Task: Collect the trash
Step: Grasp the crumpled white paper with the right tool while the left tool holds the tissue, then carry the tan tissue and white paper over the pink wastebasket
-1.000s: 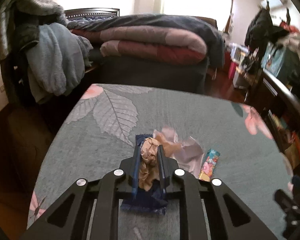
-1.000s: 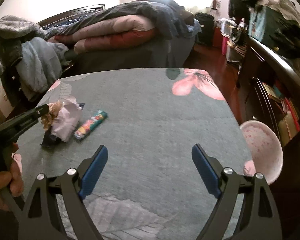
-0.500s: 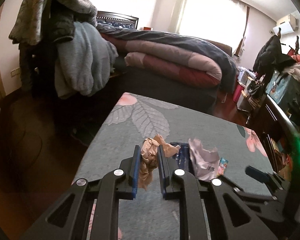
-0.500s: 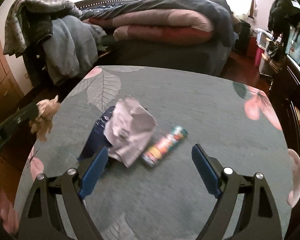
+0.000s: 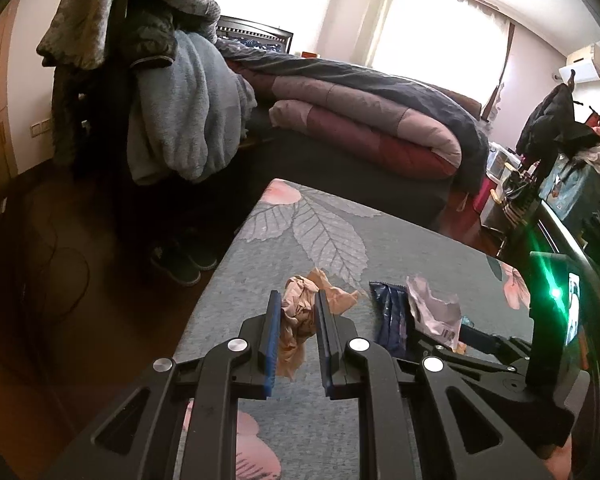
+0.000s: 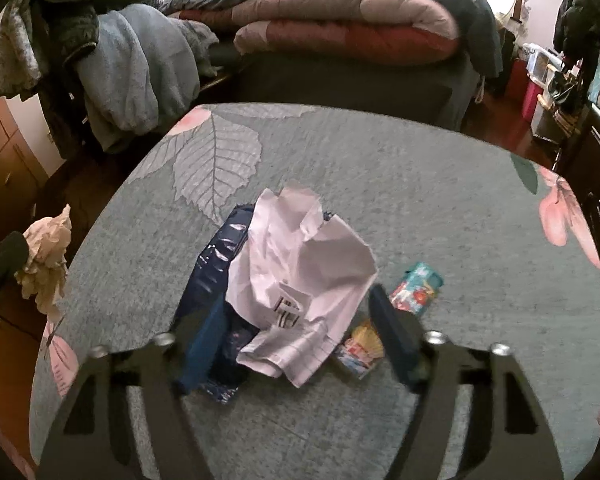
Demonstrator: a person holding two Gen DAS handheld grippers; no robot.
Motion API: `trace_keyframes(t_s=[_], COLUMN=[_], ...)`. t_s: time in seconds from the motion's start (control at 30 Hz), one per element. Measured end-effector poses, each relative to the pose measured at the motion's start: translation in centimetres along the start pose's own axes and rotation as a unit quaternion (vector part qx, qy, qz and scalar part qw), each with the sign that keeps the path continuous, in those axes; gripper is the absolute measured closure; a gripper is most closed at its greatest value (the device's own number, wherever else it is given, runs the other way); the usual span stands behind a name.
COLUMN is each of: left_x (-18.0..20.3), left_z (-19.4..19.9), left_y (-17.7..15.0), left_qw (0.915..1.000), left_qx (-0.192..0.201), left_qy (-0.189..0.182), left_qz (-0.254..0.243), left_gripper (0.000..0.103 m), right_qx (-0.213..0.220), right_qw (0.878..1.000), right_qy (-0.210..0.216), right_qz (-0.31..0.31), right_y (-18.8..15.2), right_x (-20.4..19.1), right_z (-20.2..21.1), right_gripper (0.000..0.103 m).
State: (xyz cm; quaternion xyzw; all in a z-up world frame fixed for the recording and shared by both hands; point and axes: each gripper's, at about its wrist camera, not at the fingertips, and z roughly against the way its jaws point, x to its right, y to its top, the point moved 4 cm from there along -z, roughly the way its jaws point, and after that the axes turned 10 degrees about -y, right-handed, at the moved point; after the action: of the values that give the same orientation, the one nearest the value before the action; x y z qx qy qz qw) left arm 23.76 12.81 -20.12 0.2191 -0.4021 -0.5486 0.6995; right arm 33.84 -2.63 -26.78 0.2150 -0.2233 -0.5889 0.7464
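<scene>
The left claw (image 5: 297, 312) is closed on a crumpled tan paper wad (image 5: 300, 316), holding it clear of the bench (image 6: 420, 184) near the left edge. The right claw (image 6: 300, 328) stands wide open, its blurred fingers flanking a crumpled white receipt (image 6: 304, 264) that lies on a dark blue wrapper (image 6: 216, 252), most of which is hidden under it. A colourful snack wrapper (image 6: 416, 288) lies just right of the receipt, partly hidden behind the right finger. Whether the fingers touch the bench cannot be told.
</scene>
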Motion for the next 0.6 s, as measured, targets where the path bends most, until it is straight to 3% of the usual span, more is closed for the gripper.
trace_keyframes(t_s=[0.13,0.33,0.6], left_x=[-0.1,0.5,4.4], left_z=[0.3,1.0,2.1], left_y=[-0.1,0.1,0.3], left_qw=[1.0,1.0,0.9992], left_qx=[-0.001,0.006,0.009], left_qy=[0.001,-0.003,-0.021], left_qz=[0.0,-0.007,-0.034], left_gripper=[0.086,0.086,0.086], right_qx=[0.013,0.029,0.042], right_qw=[1.0,0.999,0.997], right_qy=[0.0,0.018,0.033], right_qz=[0.003,-0.013,-0.055], right_y=[0.1,-0.5,-2.8], right_x=[0.1,1.6,6.0], right_z=[0.7,2.9,6.4], right_gripper=[0.054,0.055,0.054])
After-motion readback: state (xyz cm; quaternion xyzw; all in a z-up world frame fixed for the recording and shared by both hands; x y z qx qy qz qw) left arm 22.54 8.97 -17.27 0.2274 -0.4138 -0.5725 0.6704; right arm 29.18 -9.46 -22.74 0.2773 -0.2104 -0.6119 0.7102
